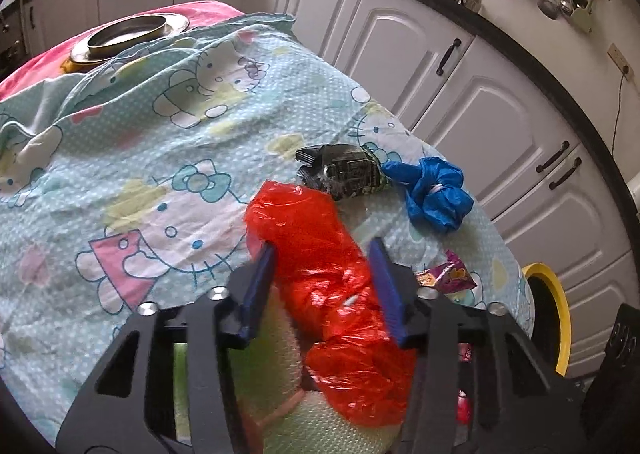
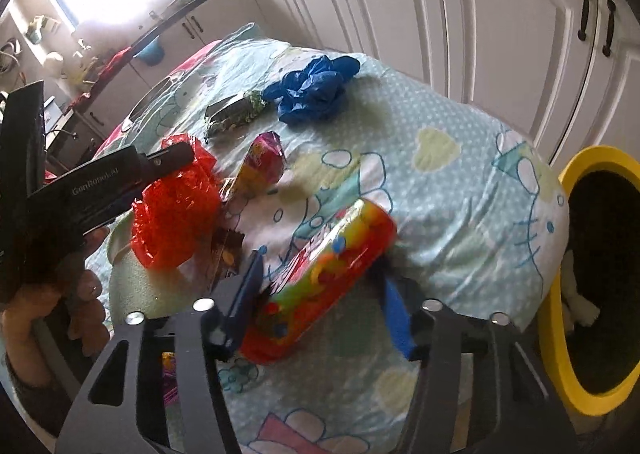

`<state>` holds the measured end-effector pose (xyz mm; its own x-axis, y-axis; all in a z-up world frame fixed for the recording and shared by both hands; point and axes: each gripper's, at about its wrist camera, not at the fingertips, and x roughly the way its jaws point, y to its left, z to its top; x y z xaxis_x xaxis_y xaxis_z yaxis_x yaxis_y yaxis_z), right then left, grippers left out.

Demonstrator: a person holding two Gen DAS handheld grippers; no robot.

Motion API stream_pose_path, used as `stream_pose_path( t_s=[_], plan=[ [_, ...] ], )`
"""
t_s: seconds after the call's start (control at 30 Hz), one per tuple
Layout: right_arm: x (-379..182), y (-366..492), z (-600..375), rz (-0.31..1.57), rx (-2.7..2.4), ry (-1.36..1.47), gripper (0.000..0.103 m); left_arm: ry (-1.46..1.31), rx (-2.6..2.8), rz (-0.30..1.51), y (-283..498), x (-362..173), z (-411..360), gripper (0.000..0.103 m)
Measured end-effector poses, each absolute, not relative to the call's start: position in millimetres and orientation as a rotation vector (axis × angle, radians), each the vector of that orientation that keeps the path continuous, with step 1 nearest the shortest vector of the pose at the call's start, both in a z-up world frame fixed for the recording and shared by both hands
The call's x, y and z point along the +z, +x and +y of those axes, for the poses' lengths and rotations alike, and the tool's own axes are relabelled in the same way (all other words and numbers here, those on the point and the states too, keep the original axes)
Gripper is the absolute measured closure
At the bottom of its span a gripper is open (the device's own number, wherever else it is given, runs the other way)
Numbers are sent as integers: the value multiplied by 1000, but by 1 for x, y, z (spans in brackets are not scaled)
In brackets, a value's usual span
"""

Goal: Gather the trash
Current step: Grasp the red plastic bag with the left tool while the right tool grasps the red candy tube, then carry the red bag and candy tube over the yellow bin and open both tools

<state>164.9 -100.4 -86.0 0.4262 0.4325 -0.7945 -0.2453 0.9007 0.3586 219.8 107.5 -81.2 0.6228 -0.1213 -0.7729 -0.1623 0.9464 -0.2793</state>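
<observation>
My left gripper is shut on a crumpled red plastic bag, which fills the gap between its blue fingers; the bag also shows in the right wrist view under the left gripper body. My right gripper holds a red candy packet between its blue fingers, just above the table. A blue plastic bag, a dark foil wrapper and a pink wrapper lie on the cloth. A yellow-rimmed bin stands at the table's right edge.
The table is covered by a Hello Kitty cloth. A steel plate sits at its far end. White cabinets run close behind the table. A brown wrapper lies near the red bag.
</observation>
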Motion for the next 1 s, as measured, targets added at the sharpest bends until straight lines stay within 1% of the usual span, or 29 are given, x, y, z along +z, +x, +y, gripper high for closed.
stream_pose_path(
  t_s=[0.03, 0.1, 0.17, 0.2, 0.27, 0.37, 0.77, 1.0],
  plan=[
    [-86, 166, -101, 1047, 430, 203, 56, -337, 23, 900, 220, -81, 107, 72],
    [-86, 168, -105, 1041, 444, 217, 61, -329, 19, 891, 219, -79, 105, 84],
    [-85, 168, -109, 1036, 462, 234, 67, -330, 16, 883, 218, -77, 104, 90],
    [-84, 169, -110, 1034, 475, 247, 68, -337, 10, 876, 216, -76, 104, 96],
    [-82, 167, -113, 1024, 494, 252, 72, -350, 4, 865, 214, -73, 105, 97],
    [-76, 165, -115, 1004, 511, 253, 75, -355, -3, 837, 209, -67, 107, 98],
    [-36, 150, -125, 855, 552, 181, 76, -341, -19, 727, 187, -28, 101, 99],
    [-18, 138, -143, 777, 538, 128, 76, -308, -54, 662, 178, -2, 82, 99]
  ],
)
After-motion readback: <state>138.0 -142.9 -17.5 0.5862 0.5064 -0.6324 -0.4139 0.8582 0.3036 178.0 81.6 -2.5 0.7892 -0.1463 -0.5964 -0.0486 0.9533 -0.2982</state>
